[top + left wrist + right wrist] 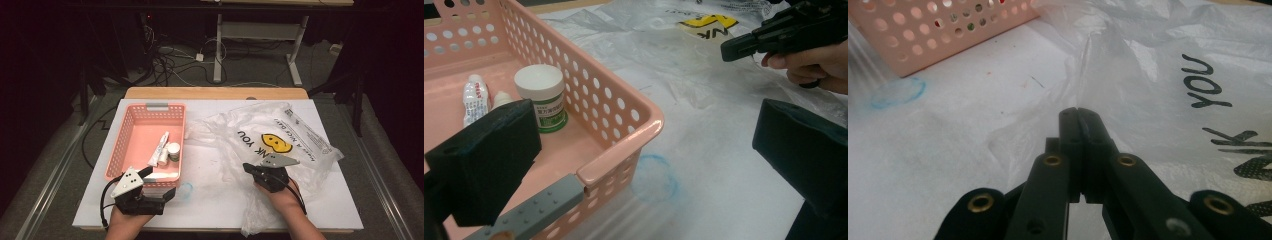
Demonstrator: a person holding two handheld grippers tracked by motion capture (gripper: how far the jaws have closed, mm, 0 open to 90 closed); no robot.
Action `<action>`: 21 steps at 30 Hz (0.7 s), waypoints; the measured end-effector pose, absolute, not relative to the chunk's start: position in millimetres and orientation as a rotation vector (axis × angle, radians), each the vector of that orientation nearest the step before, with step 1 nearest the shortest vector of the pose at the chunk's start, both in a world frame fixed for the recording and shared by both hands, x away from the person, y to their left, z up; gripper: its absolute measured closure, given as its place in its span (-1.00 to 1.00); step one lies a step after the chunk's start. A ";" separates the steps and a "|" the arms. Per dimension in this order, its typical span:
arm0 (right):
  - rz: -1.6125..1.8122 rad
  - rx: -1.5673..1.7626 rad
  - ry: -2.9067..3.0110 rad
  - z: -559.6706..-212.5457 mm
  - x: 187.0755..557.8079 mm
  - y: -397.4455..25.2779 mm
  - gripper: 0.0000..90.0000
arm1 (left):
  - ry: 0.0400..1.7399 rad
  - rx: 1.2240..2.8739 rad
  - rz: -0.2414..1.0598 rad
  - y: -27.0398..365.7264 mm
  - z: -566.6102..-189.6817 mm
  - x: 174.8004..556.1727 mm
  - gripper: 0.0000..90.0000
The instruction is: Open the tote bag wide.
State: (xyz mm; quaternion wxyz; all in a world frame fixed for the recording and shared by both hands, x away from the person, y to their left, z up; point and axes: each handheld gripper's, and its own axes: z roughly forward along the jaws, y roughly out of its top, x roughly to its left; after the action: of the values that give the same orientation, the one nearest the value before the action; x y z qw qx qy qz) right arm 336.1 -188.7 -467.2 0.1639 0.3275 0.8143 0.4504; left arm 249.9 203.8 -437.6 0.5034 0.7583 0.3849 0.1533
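A pink perforated basket (117, 145) (644, 120) (948, 35) holds a white tube (160, 147) (475, 97) and a white-lidded jar (173, 151) (541, 95) with a green label. My left gripper (159, 182) (644, 150) is open wide at the basket's near right corner. A clear cup (185, 190) (654, 177) (868, 70) with a blue ring stands on the table just right of that corner, between the jaws. A crumpled clear plastic bag (280, 130) (664, 55) (1158, 50) printed "THANK YOU" lies at the right. My right gripper (246, 166) (736, 50) (1080, 112) rests on its near left part, shut on a fold of film.
White paper (215, 200) covers the table, with bare room between basket and bag. A grey handle (157, 106) sits on the basket's far rim and another (539, 207) on its near rim. Floor cables and a desk frame lie beyond the far edge.
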 end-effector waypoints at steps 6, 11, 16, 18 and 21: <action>1.323 0.916 2.289 -459.7 334.1 -190.4 1.00 | 0.930 1.827 0.369 204.4 -437.1 249.8 -1.00; 1.349 0.907 2.258 -452.7 333.5 -192.4 1.00 | 0.932 1.812 0.356 206.4 -437.0 250.6 -1.00; 1.381 0.891 2.223 -442.3 332.5 -195.7 1.00 | 0.935 1.807 0.361 209.6 -436.5 251.9 -1.00; 1.398 0.892 2.208 -438.9 331.8 -196.8 1.00 | 0.936 1.803 0.361 210.7 -436.2 252.1 -1.00; 1.417 0.890 2.190 -434.2 330.6 -196.7 1.00 | 0.940 1.802 0.368 212.1 -435.9 252.2 -1.00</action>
State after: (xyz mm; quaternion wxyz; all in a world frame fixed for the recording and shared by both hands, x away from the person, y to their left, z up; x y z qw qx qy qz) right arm 330.6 -196.7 -434.2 0.1914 0.3169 0.7800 0.5046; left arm 252.2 212.1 -435.9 0.5123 0.7493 0.3909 0.1529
